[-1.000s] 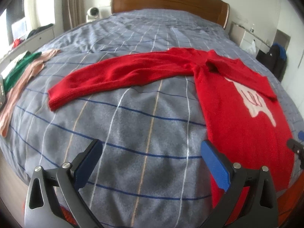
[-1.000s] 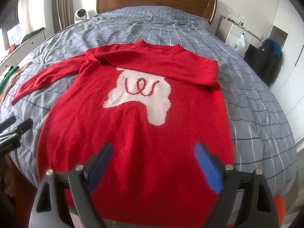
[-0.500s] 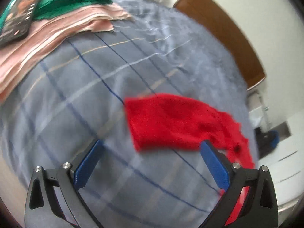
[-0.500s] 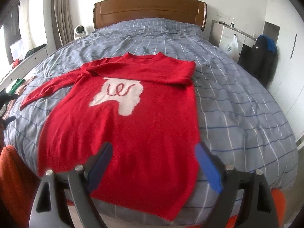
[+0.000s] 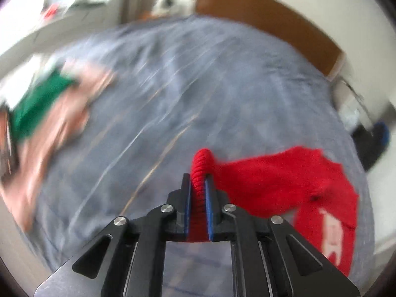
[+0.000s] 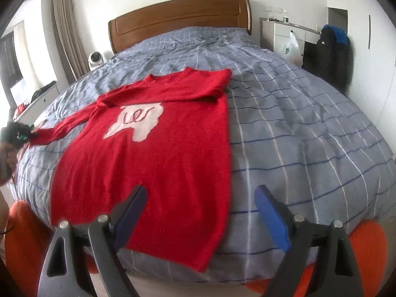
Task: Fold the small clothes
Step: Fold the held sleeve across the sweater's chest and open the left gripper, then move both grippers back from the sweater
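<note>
A red sweater (image 6: 153, 163) with a white picture on its chest lies flat on the grey checked bed (image 6: 297, 128), its right sleeve folded across the chest. The left sleeve stretches out to the left. In the left wrist view my left gripper (image 5: 198, 178) has its jaws closing, and the blue pads press on the sleeve's cuff (image 5: 201, 160), raised a little off the cover. That gripper also shows at the far left of the right wrist view (image 6: 14, 133). My right gripper (image 6: 201, 191) hangs open above the sweater's hem at the bed's near edge, with nothing between its fingers.
Folded pink and green clothes (image 5: 44, 104) lie at the bed's left edge. A wooden headboard (image 6: 178, 19) closes the far end, with a white fan (image 6: 95, 59) to its left. A black bag (image 6: 329, 57) and a white cabinet stand at right. Orange padding (image 6: 366, 242) sits below the near edge.
My left gripper swung left to the sleeve's end, closed on the cuff and rose with it. My right gripper shifted right, so the sweater now sits left in its view.
</note>
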Tool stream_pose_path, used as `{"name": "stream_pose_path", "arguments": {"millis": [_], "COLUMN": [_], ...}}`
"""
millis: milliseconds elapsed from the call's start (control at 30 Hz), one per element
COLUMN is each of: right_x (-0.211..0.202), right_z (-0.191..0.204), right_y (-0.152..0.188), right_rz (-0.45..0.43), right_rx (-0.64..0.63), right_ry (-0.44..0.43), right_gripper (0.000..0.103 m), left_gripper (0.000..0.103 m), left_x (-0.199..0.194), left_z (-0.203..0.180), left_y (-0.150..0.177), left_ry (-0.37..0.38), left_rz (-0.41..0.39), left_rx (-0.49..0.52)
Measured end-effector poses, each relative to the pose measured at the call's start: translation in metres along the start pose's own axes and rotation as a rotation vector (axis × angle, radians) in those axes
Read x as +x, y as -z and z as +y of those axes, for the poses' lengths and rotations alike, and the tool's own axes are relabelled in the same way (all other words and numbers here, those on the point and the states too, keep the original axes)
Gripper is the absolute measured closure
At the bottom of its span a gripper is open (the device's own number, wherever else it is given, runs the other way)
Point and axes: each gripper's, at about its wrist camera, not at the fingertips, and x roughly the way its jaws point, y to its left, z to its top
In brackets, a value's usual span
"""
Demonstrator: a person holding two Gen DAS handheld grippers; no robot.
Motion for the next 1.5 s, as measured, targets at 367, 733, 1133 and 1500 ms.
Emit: {"name": "stream_pose_path", "arguments": {"millis": [367,733,1133,1500], "right_x": [-0.005,-0.006,0.04,0.192], "right_z": [-0.023,-0.057,-0.057,-0.107], "right_y": [0.008,0.015,-0.048,-0.133], "right_rz": [-0.035,-0.028,0.029,0.126], "right_rx": [0.051,0.139,0.046,0.16], "right_ry": [-0.037,-0.006,-0.036,0.197], "right_gripper": [0.015,0.015,0.014,0.011], "left_gripper": [0.095,0.03,0.004,0.0], "left_x": [-0.045,0.033,0.065,0.163], "left_z": [-0.3,-0.361,-0.129,-0.095], "left_y": [-0.021,0.085,0.102,0.054], "left_ry": [0.351,0.314,-0.12,-0.182], "left_rz": [-0.094,0.131,0.069,0.067], "left_rx": [0.465,0.604,0.479,0.399]}}
